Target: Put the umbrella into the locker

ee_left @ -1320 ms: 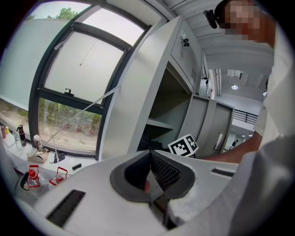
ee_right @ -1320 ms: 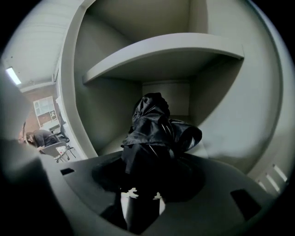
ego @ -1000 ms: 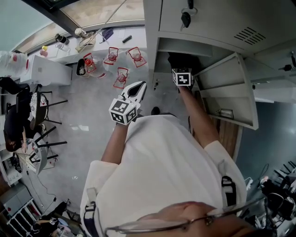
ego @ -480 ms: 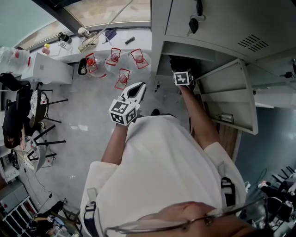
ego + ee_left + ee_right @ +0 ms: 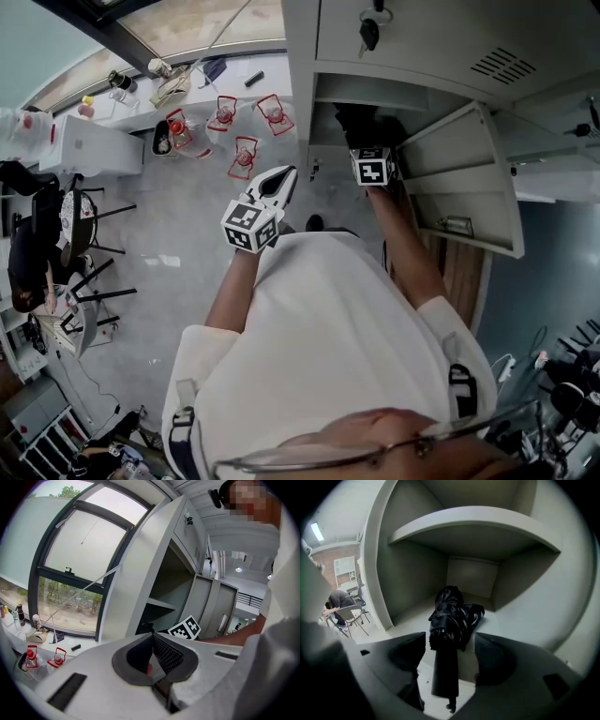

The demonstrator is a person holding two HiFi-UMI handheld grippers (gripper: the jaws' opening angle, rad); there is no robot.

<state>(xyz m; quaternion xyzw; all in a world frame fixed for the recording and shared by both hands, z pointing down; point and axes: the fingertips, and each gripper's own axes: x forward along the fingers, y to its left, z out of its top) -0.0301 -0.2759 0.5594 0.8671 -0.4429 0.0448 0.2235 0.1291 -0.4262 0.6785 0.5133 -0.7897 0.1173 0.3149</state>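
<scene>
Right gripper (image 5: 450,638) drawn slightly back from the locker (image 5: 525,602) since a second before, jaws just spread wide, umbrella (image 5: 453,613) let go, laid on the locker floor, handle left between the jaws untouched, left gripper (image 5: 153,638) closed on nothing.

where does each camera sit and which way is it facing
Head view: on the person's head, looking steeply down at the open locker; torso, arms, left gripper and right gripper show.
Left gripper view: on the left gripper, facing locker and window; its shut jaws and white clothing show.
Right gripper view: on the right gripper, looking into the locker at the umbrella; its jaws have just been opening, handle between them untouched.
Shared: head and left gripper views both show the right marker cube.
</scene>
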